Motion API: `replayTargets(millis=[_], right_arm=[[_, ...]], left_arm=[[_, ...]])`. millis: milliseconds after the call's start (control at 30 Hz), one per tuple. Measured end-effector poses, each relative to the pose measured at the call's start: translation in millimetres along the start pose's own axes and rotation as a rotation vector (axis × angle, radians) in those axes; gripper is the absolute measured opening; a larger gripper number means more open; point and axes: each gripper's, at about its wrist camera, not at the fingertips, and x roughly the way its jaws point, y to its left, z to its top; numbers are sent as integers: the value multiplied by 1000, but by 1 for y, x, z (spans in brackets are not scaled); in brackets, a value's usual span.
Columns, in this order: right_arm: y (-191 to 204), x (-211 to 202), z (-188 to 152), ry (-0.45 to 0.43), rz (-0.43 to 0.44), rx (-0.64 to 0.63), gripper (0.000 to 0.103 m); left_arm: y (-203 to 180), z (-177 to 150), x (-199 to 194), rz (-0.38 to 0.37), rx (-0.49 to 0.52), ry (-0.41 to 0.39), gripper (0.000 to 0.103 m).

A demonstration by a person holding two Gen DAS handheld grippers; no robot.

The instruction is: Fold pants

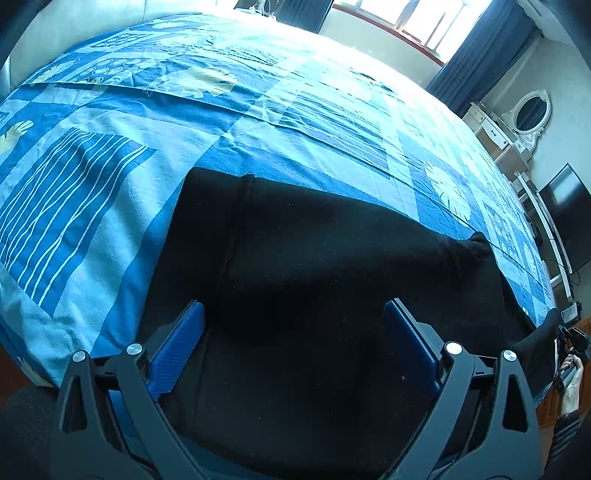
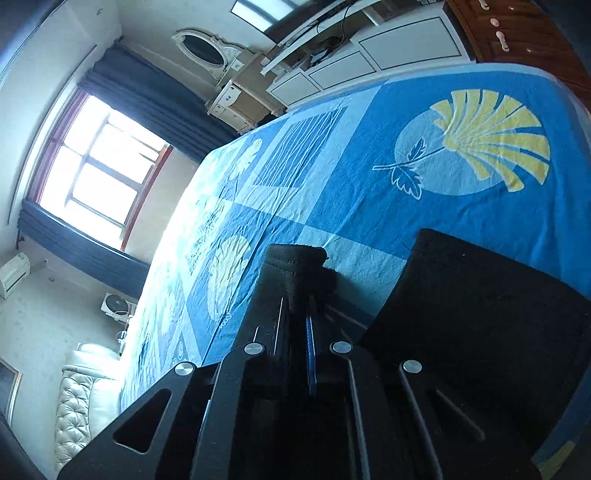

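Black pants [image 1: 314, 266] lie flat on a blue patterned bedspread [image 1: 110, 177], near its front edge. My left gripper [image 1: 295, 332] hovers over the wide near part of the pants. Its blue pads [image 1: 181, 347] stand far apart with nothing between them. In the right wrist view my right gripper [image 2: 299, 310] is rolled sideways and shut on a thick hemmed end of the pants [image 2: 295, 266], held up off the bed. The rest of the pants [image 2: 480, 325] lies to its right. At the right edge of the left wrist view a hand [image 1: 570, 380] holds that gripper beside a lifted black end [image 1: 550, 325].
The bedspread [image 2: 406, 221] stretches far beyond the pants. Around the bed are a bright window [image 2: 99, 173] with dark curtains, a dresser with an oval mirror [image 1: 530, 110], a TV [image 1: 569, 218], a white cabinet [image 2: 369, 55], wooden drawers [image 2: 509, 33] and a white tufted headboard [image 2: 81, 398].
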Motion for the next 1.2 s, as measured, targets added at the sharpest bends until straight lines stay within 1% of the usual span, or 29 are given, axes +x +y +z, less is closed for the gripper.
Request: replayTargets(millis=[133, 200, 300, 367, 433, 500, 600, 700, 800, 867, 933, 1033, 1133, 1200], right_arm=[[-19, 12, -3, 41, 0, 51, 7], [-21, 9, -4, 31, 11, 79, 7], [-11, -11, 3, -11, 73, 85, 6], [-6, -34, 8, -44, 116, 71, 6], [-7, -62, 12, -78, 136, 53, 6], [-17, -84, 12, -105, 125, 47, 6], [-51, -98, 2, -93, 70, 77, 6], [-88, -86, -13, -43, 0, 137, 6], [-114, -70, -26, -16, -9, 209, 6], [-112, -66, -26, -16, -13, 192, 6], [-105, -67, -23, -13, -35, 157, 6], [-95, -77, -15, -20, -60, 123, 7], [-86, -92, -1, -48, -86, 86, 13], [-74, -93, 9, -48, -113, 17, 16]], left_arm=[[1, 0, 0, -4, -3, 3, 97], [1, 0, 0, -4, -4, 3, 97], [1, 0, -1, -4, -6, 5, 97], [1, 0, -1, -5, -11, 7, 97], [1, 0, -1, -9, -17, 7, 97], [2, 0, -2, -17, -24, 7, 97], [4, 0, -3, -34, -33, 6, 97], [5, 0, -4, -44, -29, 8, 97], [4, 0, -4, -42, -17, 12, 97], [3, -1, -4, -40, -16, 13, 97], [3, -1, -5, -40, -18, 14, 97], [3, -1, -5, -41, -17, 14, 97], [3, -1, -5, -41, -15, 14, 97], [3, -1, -5, -43, -13, 15, 97]])
